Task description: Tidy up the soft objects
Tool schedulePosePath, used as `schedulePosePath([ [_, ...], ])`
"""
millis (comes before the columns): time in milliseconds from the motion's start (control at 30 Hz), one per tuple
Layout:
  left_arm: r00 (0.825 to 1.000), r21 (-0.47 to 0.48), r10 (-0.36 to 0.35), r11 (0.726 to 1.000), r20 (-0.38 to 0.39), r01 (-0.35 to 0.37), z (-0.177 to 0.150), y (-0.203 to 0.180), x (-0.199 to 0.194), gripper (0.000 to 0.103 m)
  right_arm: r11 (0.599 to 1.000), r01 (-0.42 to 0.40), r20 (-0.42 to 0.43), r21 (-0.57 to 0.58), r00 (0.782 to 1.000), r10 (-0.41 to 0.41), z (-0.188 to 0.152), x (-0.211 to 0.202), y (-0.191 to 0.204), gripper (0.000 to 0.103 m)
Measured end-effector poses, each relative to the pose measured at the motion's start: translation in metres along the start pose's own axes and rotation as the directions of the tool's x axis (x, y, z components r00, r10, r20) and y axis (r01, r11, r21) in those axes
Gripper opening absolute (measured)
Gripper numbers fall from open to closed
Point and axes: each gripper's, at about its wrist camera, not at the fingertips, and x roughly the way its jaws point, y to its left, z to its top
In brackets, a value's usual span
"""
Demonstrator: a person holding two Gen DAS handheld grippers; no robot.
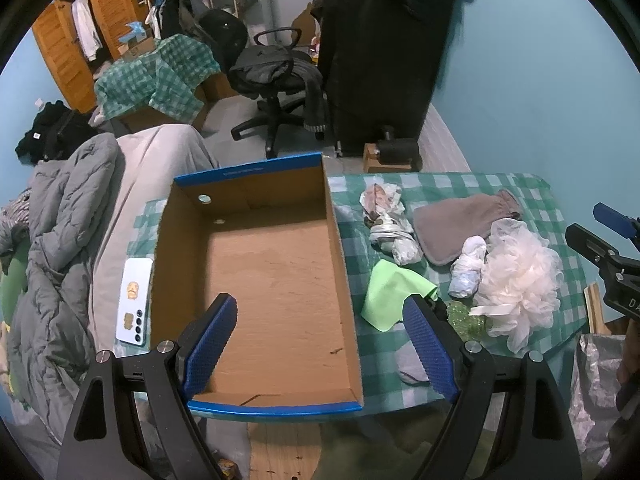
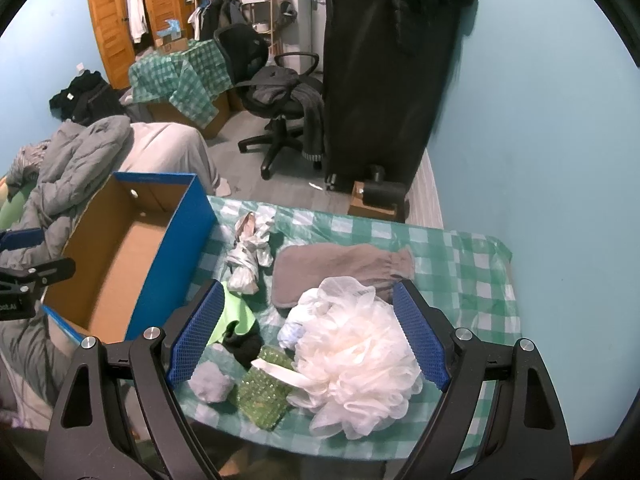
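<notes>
An empty cardboard box (image 1: pixel 280 272) with blue outer walls (image 2: pixel 176 252) stands on the green checked tablecloth (image 2: pixel 460 264). To its right lie soft things: a pale pink bath pouf (image 1: pixel 520 276) (image 2: pixel 356 360), a brown mitt (image 1: pixel 464 220) (image 2: pixel 340 268), a patterned cloth bundle (image 1: pixel 388 216) (image 2: pixel 248 256), a lime cloth (image 1: pixel 392 292) (image 2: pixel 236 316), a white rolled bundle (image 1: pixel 466 268), a green sponge (image 2: pixel 262 396) and a grey ball (image 2: pixel 210 384). My left gripper (image 1: pixel 320 344) hangs open over the box's near end. My right gripper (image 2: pixel 304 332) is open above the pouf.
A white phone (image 1: pixel 135 300) lies left of the box. A grey quilt (image 1: pixel 60 248) covers a bed on the left. Beyond the table stand an office chair (image 1: pixel 276 76) and a tall black covered rack (image 1: pixel 384 52). The turquoise wall (image 2: pixel 540 120) is close on the right.
</notes>
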Motion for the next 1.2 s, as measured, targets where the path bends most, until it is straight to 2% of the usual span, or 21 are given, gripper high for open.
schedulePosePath([
  [733,0.999,0.052,-0.026,0.998,-0.034,0.028,0.003,-0.039,0.015,0.086,1.000,0.010,-0.067,0.022,0.998,-0.008,-0.015,0.010,-0.037,0.085],
  [1033,0.994,0.084,-0.038,0.995,-0.099,0.047,-0.007,-0.064,0.042,0.086,1.000,-0.013,-0.164,0.020,0.986,0.016,-0.035,0.040,-0.067,0.085],
  [1200,0.989,0.082,-0.052,0.995,-0.142,0.064,-0.016,-0.074,0.061,0.086,0.999,-0.035,-0.210,0.006,0.977,0.035,-0.046,0.059,-0.071,0.085],
])
